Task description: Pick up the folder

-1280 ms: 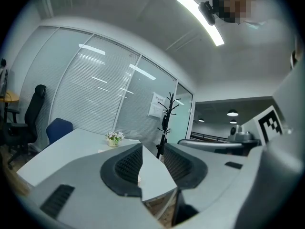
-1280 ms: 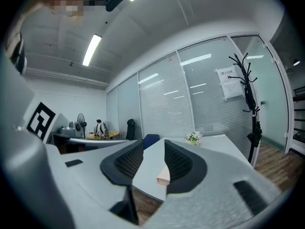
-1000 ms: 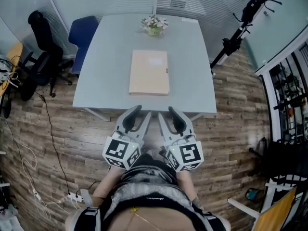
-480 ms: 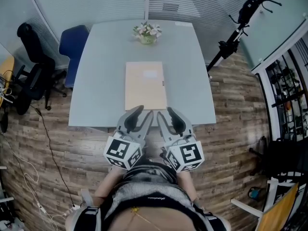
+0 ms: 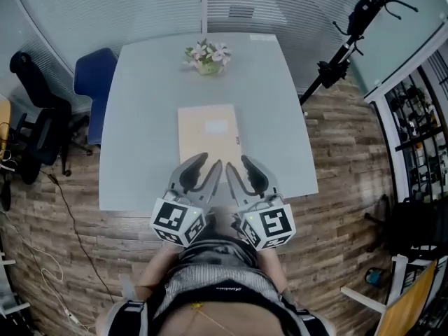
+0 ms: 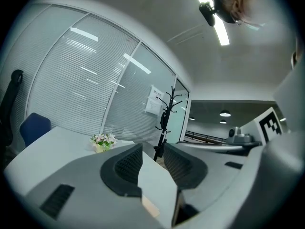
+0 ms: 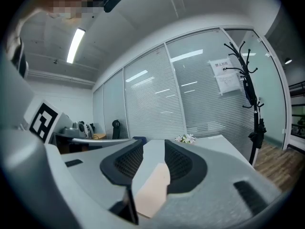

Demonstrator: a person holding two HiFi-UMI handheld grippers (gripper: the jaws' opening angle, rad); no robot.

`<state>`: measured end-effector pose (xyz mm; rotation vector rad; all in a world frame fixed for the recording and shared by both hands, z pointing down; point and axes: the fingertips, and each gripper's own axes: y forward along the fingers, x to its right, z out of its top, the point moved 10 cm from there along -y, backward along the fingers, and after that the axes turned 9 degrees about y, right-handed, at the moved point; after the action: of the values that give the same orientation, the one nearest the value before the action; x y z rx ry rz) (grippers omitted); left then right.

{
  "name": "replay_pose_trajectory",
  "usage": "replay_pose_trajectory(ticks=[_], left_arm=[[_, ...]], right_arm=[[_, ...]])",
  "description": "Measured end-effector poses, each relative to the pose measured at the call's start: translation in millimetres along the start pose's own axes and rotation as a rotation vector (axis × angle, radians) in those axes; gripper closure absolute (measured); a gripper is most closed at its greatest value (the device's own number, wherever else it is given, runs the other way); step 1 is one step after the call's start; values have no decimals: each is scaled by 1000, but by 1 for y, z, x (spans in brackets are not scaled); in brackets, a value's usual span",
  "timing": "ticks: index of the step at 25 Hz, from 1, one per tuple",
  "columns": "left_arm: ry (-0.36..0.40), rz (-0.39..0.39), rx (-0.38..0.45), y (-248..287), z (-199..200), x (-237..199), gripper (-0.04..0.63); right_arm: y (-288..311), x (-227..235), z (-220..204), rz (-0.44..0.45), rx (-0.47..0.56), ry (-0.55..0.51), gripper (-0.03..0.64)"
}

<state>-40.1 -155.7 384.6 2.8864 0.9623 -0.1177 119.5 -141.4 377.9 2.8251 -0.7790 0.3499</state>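
Tan folder (image 5: 207, 128) lies flat, mid-table, on the grey table (image 5: 143, 124), long side running away from the person. Small flower pot (image 5: 206, 54) sits at the far edge, well apart from it. Left gripper (image 5: 208, 165) and right gripper (image 5: 238, 165) are side by side at the folder's near end, both roughly level. Both sets of jaws are spread, with nothing pinched: only table and a strip of folder show through each gap. The tips seem to hang over the folder's near edge; contact is hard to judge from above. Blue chair (image 5: 93, 82) is at the table's left, coat stand (image 5: 343, 44) at its right.
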Motion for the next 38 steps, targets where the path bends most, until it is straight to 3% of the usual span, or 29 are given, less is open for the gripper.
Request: replay_pose_trajectory(ticks=[11,16,20,28,38], left_arm=[[-21,-31,-60,33,-15,-58,482],[-13,-24,-128,38,-31,-79,479],[-21,7,-184,37,-49,-94,477],[-117,97,-322,38,-104,-127,459],[-223,188,-530,59,-177,-167,402]], right_arm=[[58,14,-9,-55,-48,12,472],[73,25,-24,-99,-99,14,471],[80,36,-42,-131,-174,19,463],[97,72,-89,-193,-330,58,442],[131,140,-156,-255,-522,215,402]])
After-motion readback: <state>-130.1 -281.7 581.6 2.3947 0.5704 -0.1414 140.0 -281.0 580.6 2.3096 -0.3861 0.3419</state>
